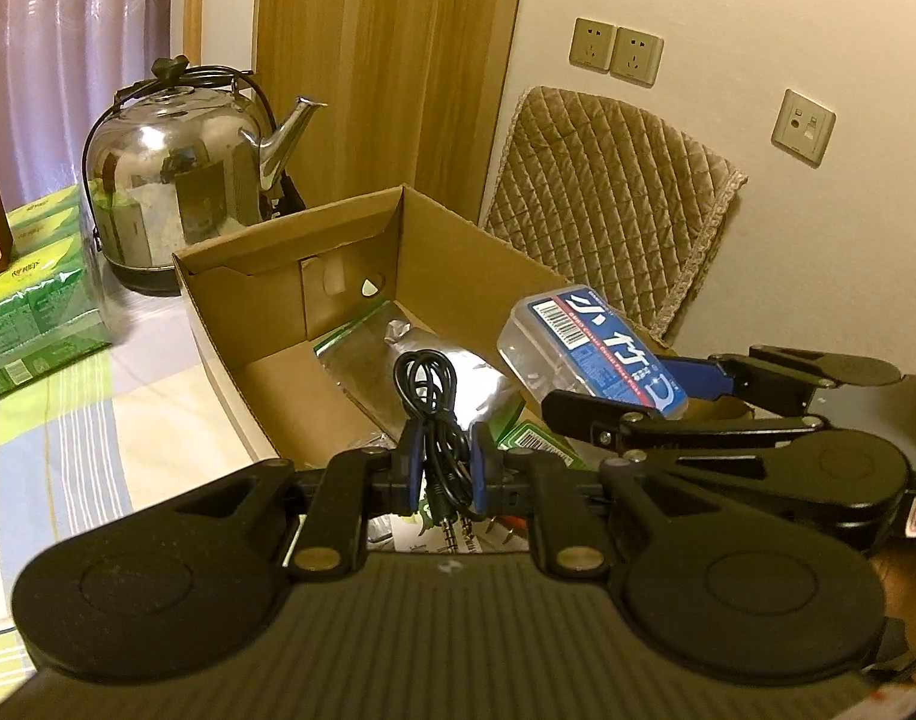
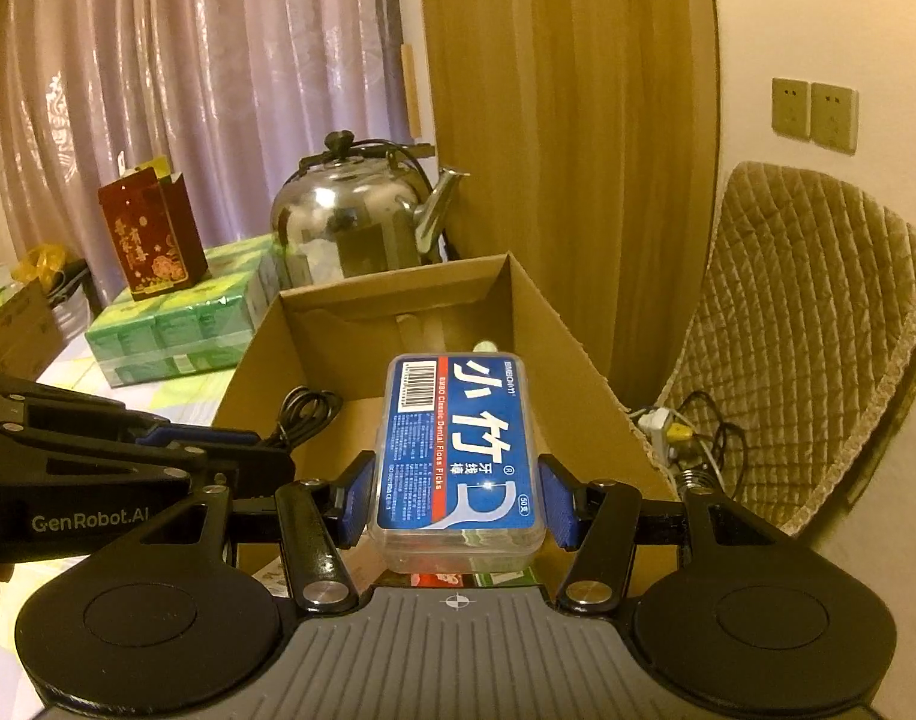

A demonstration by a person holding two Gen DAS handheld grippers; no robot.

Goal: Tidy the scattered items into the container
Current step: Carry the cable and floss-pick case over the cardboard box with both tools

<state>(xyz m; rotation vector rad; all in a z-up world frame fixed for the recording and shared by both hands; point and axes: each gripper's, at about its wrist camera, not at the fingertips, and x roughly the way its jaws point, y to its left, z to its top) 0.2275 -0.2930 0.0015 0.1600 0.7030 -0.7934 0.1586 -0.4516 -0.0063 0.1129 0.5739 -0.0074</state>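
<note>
In the left wrist view, the left gripper (image 1: 447,461) is clamped on a coiled black cable (image 1: 429,396), its blue fingers (image 1: 411,461) pressing the bundle from both sides while the loop stands up above them and the plugs hang below. The cable sits over the near end of an open cardboard box (image 1: 458,252), whose floor holds a silver zip bag (image 1: 392,372). To the right, the right gripper (image 1: 691,384) holds a clear floss pick box (image 1: 589,348) with a blue label, tilted above the box's right wall. A steel kettle (image 1: 182,180) stands behind the cardboard box, green tissue packs (image 1: 38,300) to its left. In the right wrist view, the right gripper (image 2: 455,498) grips the floss pick box (image 2: 458,450) by its long sides, above the cardboard box (image 2: 398,300); the left gripper (image 2: 242,450) enters from the left with the cable (image 2: 308,414).
</note>
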